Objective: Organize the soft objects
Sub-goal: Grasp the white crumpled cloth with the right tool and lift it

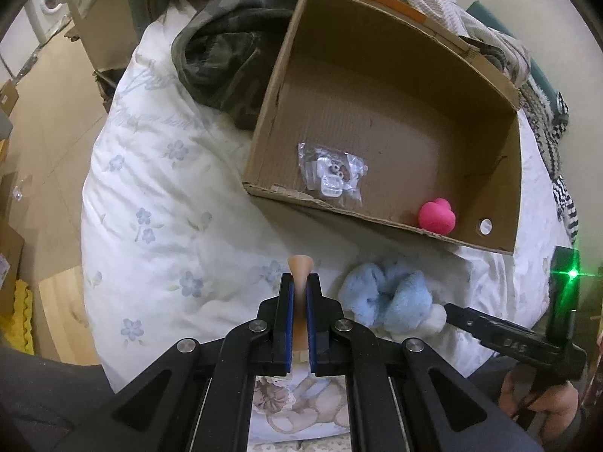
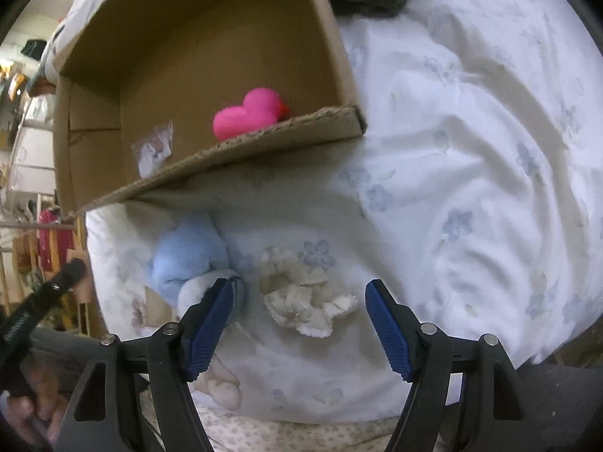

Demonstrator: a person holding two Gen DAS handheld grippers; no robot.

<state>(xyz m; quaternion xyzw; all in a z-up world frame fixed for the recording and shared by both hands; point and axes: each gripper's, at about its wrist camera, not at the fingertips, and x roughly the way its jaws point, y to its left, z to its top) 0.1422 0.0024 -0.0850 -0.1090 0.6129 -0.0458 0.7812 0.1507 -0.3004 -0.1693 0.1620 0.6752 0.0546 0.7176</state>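
In the left wrist view, your left tool (image 1: 300,282) has its blue pads pressed in on a peach-coloured soft piece (image 1: 299,263), whose flared tip sticks out past the fingertips. The tool hangs above the bed's white floral duvet (image 1: 158,196), short of the cardboard box (image 1: 380,75). The box sits on the duvet with its open top facing you. Inside, a clear plastic packet (image 1: 331,171) lies near the front wall, and a pink rubber duck (image 1: 437,215) rests in the front right corner, close to a round hole in the side wall. Just outside the front wall, a fluffy blue scrunchie (image 1: 388,293) lies on the duvet, to the right of your left tool. Your right tool (image 1: 458,314) comes in from the right, its tip touching or just beside the scrunchie. A camouflage garment (image 1: 226,49) is heaped against the box's left side.

In the right wrist view, your right tool (image 2: 301,303) is spread wide, nothing between its pads. A cream scrunchie (image 2: 305,301) lies on the duvet (image 2: 471,150) between the two fingers. The left finger's tip touches the blue scrunchie (image 2: 188,260), which sits just left of the cream one. Beyond them the box (image 2: 211,49) stands with the pink duck (image 2: 248,113) against its near wall and the packet (image 2: 154,147) to the duck's left. Part of your left tool (image 2: 56,286) shows at the left edge.
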